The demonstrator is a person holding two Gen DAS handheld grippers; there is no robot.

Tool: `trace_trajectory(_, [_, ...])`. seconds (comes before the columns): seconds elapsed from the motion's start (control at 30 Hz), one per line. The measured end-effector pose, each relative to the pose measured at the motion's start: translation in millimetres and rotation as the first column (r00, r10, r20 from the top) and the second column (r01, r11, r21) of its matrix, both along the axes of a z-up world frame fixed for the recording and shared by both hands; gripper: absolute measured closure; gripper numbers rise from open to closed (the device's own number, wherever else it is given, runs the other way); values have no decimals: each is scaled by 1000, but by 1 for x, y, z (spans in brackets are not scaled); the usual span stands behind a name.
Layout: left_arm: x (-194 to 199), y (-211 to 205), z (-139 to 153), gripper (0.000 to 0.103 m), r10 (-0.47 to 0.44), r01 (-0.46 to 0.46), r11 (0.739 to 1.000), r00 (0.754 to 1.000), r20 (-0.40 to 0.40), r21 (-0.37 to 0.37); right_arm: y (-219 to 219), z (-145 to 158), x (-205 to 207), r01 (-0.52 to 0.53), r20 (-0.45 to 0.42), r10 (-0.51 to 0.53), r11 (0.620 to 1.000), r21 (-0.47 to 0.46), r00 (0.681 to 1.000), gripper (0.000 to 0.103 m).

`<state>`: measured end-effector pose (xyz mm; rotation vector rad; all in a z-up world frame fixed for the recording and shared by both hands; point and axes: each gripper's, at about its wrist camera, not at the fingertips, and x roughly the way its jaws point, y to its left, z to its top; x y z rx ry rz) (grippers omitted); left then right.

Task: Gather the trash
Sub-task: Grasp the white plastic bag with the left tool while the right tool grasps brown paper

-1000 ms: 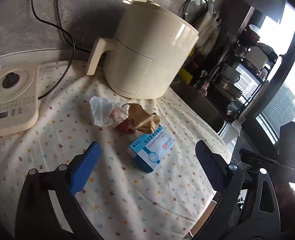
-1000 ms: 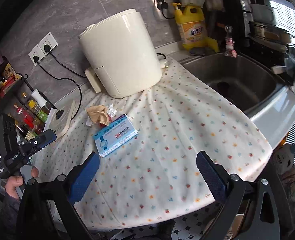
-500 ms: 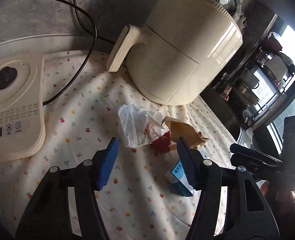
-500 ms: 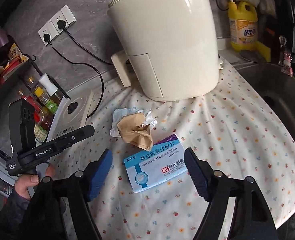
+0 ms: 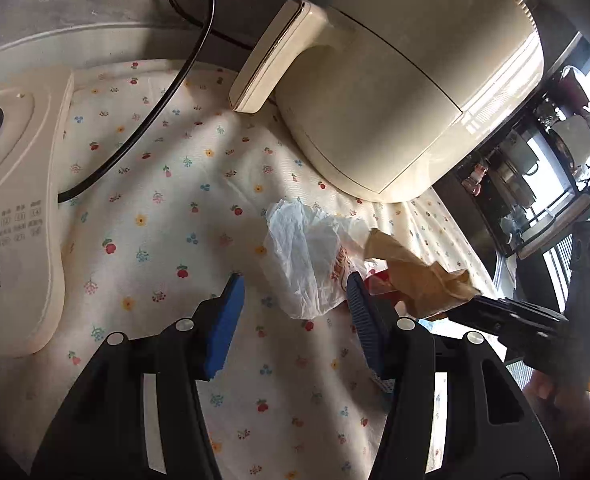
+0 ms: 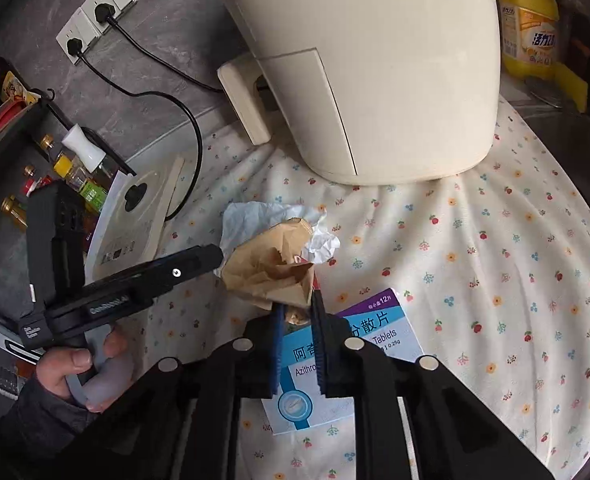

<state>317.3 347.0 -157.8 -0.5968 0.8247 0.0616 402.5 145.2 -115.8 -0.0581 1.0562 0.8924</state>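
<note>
Change: both grippers have dropped from hovering over the floral cloth [image 6: 495, 264] to the trash pile in front of the air fryer [image 6: 375, 60]; pickup looks underway.
Right gripper [image 6: 297, 312]: jaws narrowed, pinching the brown paper [image 6: 271, 268] over the tablet box [image 6: 379, 336].
Left gripper [image 5: 295, 292]: partly parted, straddling the white wrapper [image 5: 307, 252], one pad touching, nothing clamped.
Trash: heaped just before the fryer.

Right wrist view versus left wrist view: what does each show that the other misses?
Only the right wrist view shows the tablet box, wall sockets, the yellow detergent bottle, and the right gripper pinching the brown paper. Only the left wrist view shows the left gripper open around the white wrapper. Both show the cream appliance and the floral cloth.
</note>
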Motion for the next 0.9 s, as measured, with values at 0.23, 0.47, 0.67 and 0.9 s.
trace_trajectory(0.23, [18, -6, -7, 58, -29, 30, 999, 999, -36, 35, -27, 16, 6, 71, -25, -69, 995, 69, 997, 94])
trace_trajectory(0.47, [25, -21, -4, 95, -34, 41, 994, 997, -69, 97, -57, 19, 4, 100, -91, -87, 984, 151, 992, 94])
trace_trajectory(0.67, [7, -39, 16, 95, -54, 58, 991, 998, -31, 119, -78, -4, -3, 143, -115, -133, 986, 82, 984, 84])
trace_trajectory(0.9, [-22, -45, 27, 95, -23, 22, 995, 1000, 12, 92, -94, -7, -16, 158, -62, -156, 987, 41, 986, 41])
